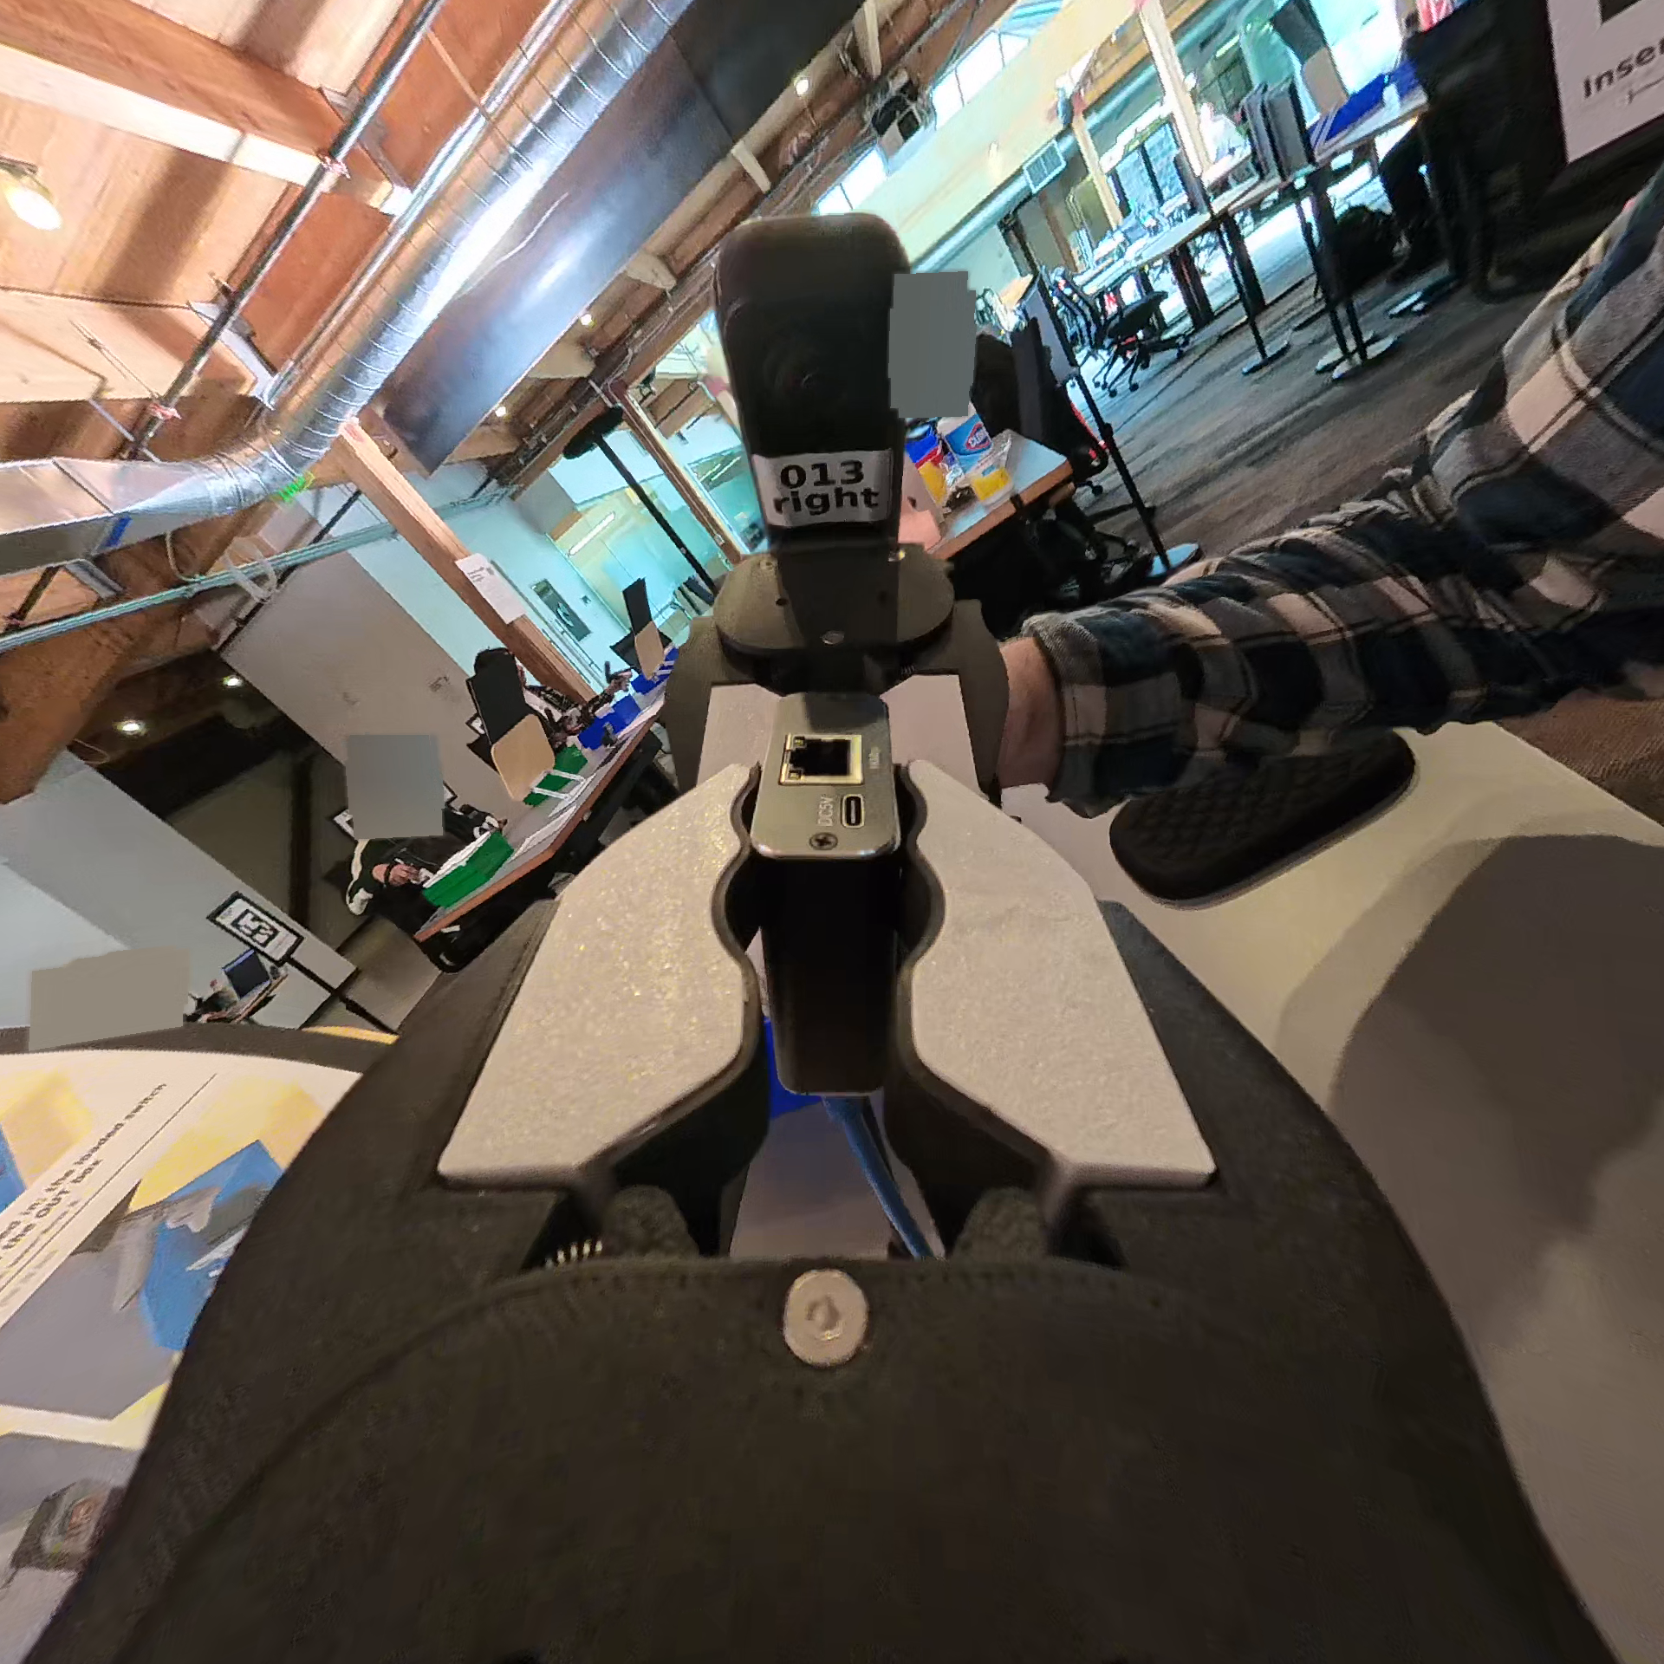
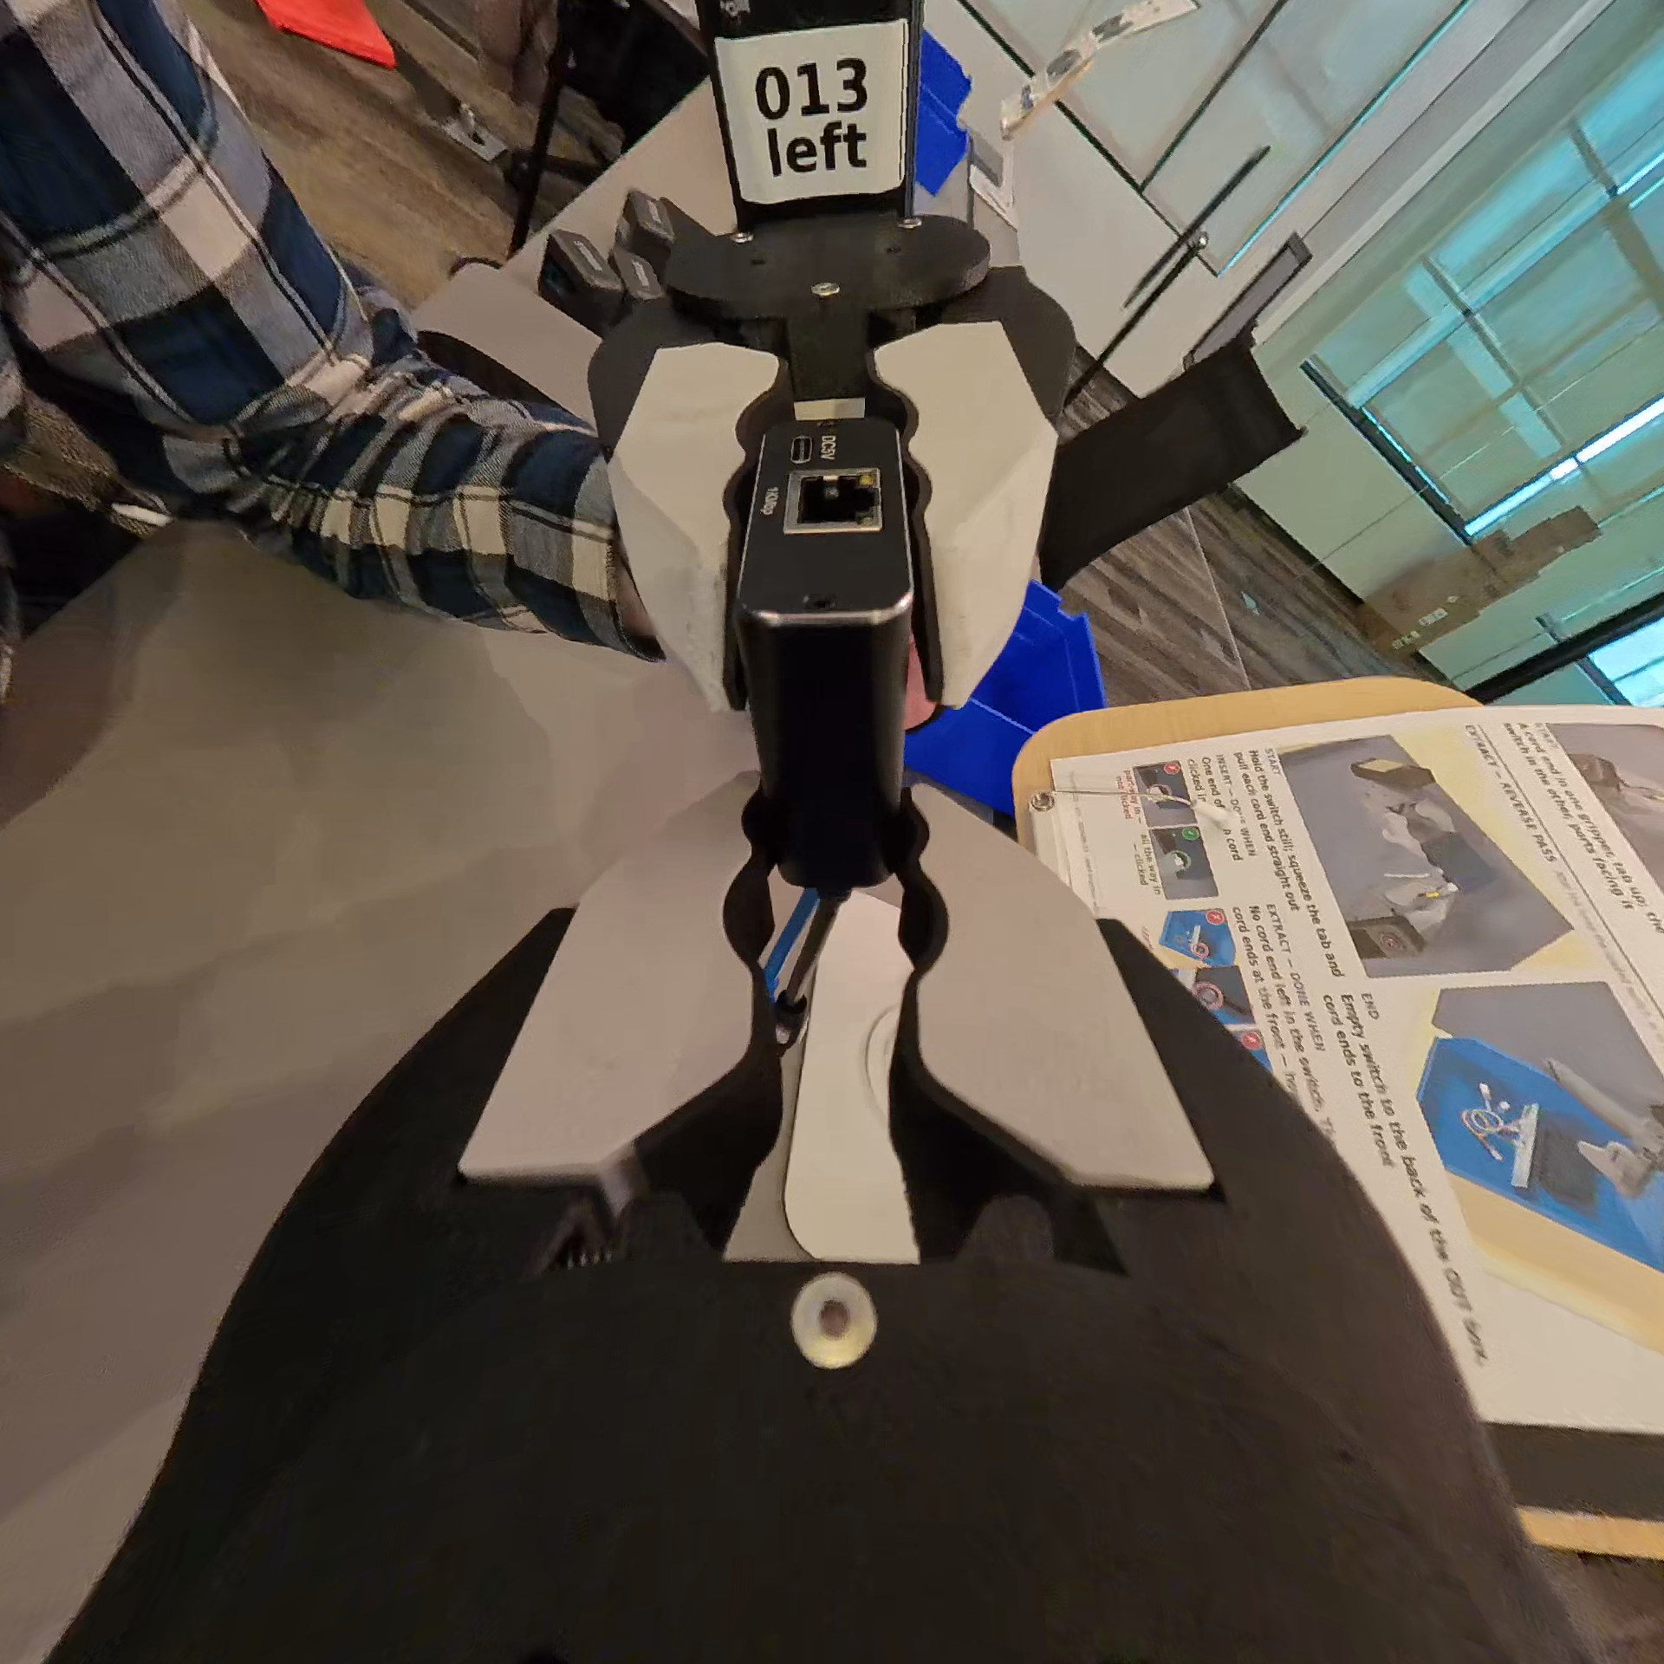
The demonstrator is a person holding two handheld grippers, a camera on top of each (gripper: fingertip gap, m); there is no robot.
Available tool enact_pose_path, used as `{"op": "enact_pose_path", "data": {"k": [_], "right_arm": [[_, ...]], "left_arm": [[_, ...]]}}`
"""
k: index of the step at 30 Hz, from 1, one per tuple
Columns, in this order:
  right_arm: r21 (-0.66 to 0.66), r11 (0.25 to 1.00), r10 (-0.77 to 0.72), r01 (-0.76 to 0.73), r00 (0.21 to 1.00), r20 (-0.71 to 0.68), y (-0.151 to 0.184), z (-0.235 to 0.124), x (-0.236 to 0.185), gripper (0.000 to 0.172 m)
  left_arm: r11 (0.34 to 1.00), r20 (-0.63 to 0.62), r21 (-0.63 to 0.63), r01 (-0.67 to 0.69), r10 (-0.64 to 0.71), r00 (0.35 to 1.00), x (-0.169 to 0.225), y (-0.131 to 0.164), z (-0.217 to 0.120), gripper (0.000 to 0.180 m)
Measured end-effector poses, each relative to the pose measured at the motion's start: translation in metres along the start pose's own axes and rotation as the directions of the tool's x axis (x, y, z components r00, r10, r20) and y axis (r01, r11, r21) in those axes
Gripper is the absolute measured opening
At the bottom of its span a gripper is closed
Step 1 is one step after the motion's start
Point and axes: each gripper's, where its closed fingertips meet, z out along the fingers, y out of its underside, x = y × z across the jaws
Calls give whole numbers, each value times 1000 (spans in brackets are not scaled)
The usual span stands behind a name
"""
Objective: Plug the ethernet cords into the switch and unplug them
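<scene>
The black switch [image 1: 824, 945] stands between the fingers of my left gripper [image 1: 824, 810], which is shut on it. Its end face with one empty ethernet port [image 1: 818, 756] points towards both cameras. In the right wrist view the same switch [image 2: 828, 720] runs from the left gripper [image 2: 828, 558] to my right gripper [image 2: 833, 842], whose black fingertips [image 2: 756, 855] press on its near end. A blue cord [image 2: 783, 945] and a black cord [image 2: 815, 936] leave that near end. The blue cord also shows in the left wrist view [image 1: 878, 1162].
A grey table [image 2: 270, 810] lies below. A blue bin [image 2: 1035, 684] and a wooden board with an instruction sheet [image 2: 1351, 990] sit to the right. More black boxes [image 2: 612, 252] lie at the back. A plaid sleeve [image 2: 270, 405] reaches in from the left. Tip to tip, the grippers are about 5 cm apart.
</scene>
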Motion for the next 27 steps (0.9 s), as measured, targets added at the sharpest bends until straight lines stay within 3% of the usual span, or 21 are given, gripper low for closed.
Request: {"op": "enact_pose_path", "data": {"k": [2, 4, 7, 9, 12, 14, 16, 20, 22, 24, 26, 27], "right_arm": [[-84, 996, -7, 6, 1000, -14, 7, -2, 3, 25], [-248, 968, -46, 33, 998, -49, 22, -9, 12, 25], [-561, 821, -177, 103, 981, -79, 53, -29, 27, 25], [-682, 716, -237, 147, 971, -40, 62, -39, 29, 25], [-754, 633, -266, 176, 964, 2, 66, -43, 30, 25], [-760, 623, -275, 184, 961, 7, 63, -41, 30, 25], [-780, 596, -293, 189, 956, 8, 60, -42, 30, 25], [-793, 582, -291, 178, 957, 1, 54, -41, 28, 25], [-797, 577, -294, 178, 956, 1, 54, -41, 29, 25], [-787, 589, -312, 183, 950, -12, 52, -41, 33, 24], [-733, 661, -310, 161, 948, -71, 42, -40, 38, 25], [-696, 709, -289, 117, 948, -135, 36, -43, 43, 38]], "left_arm": [[1000, 1, -19, 13, -13, 1000, -3, 7, 1, 27], [998, 37, -55, 22, -20, 999, -12, 15, -1, 32], [985, 113, -171, -12, 32, 993, -28, 28, -9, 42], [957, 131, -282, -61, 101, 986, -30, 37, -9, 46], [916, 102, -387, -110, 161, 982, -23, 48, -2, 48], [883, 75, -452, -127, 180, 981, -18, 60, 1, 52], [890, 75, -440, -118, 168, 983, -17, 62, 4, 52], [880, 57, -454, -142, 187, 981, -14, 63, 4, 24], [866, 69, -472, -164, 222, 973, -16, 64, 4, 24], [872, 92, -460, -169, 237, 967, -19, 61, 4, 24], [910, 117, -393, -135, 195, 974, -23, 51, 1, 24], [933, 131, -345, -104, 157, 979, -26, 46, -2, 24]]}}
